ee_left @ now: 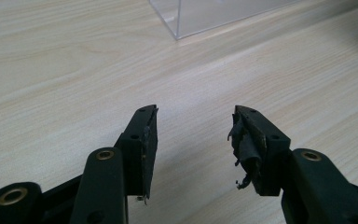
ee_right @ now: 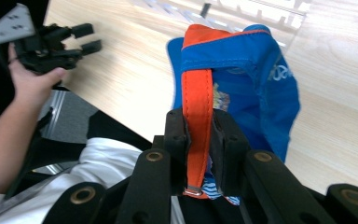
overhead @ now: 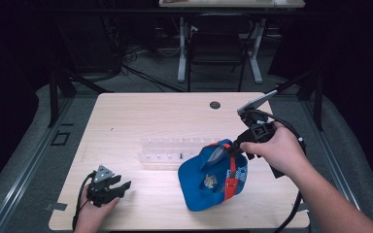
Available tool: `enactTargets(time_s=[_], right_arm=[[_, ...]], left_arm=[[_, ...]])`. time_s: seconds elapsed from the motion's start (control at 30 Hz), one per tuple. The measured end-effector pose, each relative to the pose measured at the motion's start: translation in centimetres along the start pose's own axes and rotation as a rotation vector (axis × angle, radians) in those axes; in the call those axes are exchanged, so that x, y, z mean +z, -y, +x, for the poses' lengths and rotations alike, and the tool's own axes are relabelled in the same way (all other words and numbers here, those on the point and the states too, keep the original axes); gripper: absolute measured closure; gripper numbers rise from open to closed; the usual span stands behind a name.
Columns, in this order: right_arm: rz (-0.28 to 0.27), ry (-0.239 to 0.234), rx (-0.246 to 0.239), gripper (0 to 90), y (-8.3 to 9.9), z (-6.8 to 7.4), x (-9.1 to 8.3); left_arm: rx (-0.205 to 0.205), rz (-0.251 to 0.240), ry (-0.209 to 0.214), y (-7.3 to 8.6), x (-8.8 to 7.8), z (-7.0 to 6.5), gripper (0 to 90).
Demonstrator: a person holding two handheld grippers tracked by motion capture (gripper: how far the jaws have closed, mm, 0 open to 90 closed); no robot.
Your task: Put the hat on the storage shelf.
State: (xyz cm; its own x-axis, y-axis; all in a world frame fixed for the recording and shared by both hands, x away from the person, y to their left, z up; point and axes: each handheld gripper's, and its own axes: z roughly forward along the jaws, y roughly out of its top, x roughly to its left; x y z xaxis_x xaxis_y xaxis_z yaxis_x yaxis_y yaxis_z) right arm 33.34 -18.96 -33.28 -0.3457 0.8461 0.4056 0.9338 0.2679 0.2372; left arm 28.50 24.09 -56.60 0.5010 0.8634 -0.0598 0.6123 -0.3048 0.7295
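Your right gripper point(ee_right: 199, 135) is clamped on the orange strap point(ee_right: 198, 107) of the blue cap point(overhead: 212, 177), with both jaws pressing flat against the strap from either side. In the high view that gripper point(overhead: 233, 149) sits at the upper right edge of the cap, your right hand point(overhead: 274, 148) wrapped around its body and its cable trailing off over the table's right side. The cap hangs from the strap, tilted up on that side, while its brim end lies low near the front of the wooden table point(overhead: 145, 111); whether the brim actually touches the wood, you cannot tell from here. Just behind the cap stands a clear plastic rack point(overhead: 167, 150), close to it on the cap's left. Your left gripper point(overhead: 121, 188) rests low at the front left corner of the table, well apart from the cap, held in your left hand point(overhead: 94, 213). Its jaws stand apart with nothing between them, and in the left gripper view point(ee_left: 193, 140) bare wood shows in the gap, with a corner of the clear rack point(ee_left: 205, 16) farther ahead.
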Motion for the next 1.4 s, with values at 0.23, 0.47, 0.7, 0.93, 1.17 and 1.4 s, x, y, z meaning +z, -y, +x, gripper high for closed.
enactTargets(time_s=[0.23, 0.47, 0.7, 0.93, 1.17, 1.4], right_arm=[[0.001, -0.061, 0.015, 77.6, -0.5, 0.6, -1.1], [-0.019, -0.114, 0.028, 77.6, -0.6, 0.8, -1.7], [-0.041, -0.166, 0.051, 77.6, -0.9, 0.4, -2.2], [-0.055, -0.217, 0.065, 77.6, -1.6, 0.3, -2.6], [-0.079, -0.265, 0.074, 77.6, -2.2, 0.8, -2.6], [-0.110, -0.330, 0.079, 77.6, -2.9, 1.1, -2.4]], left_arm=[[0.008, 0.053, -0.023, -0.2, 0.0, -0.3, 51.0], [0.032, 0.141, -0.037, -0.6, -0.2, -0.7, 51.0], [0.058, 0.157, -0.033, -1.4, -0.7, -1.7, 50.5], [0.106, 0.169, -0.018, -2.8, -0.9, -3.4, 50.7], [0.147, 0.170, 0.018, -4.2, -1.1, -5.0, 50.7], [0.204, 0.161, 0.046, -5.7, -1.2, -7.0, 50.9]])
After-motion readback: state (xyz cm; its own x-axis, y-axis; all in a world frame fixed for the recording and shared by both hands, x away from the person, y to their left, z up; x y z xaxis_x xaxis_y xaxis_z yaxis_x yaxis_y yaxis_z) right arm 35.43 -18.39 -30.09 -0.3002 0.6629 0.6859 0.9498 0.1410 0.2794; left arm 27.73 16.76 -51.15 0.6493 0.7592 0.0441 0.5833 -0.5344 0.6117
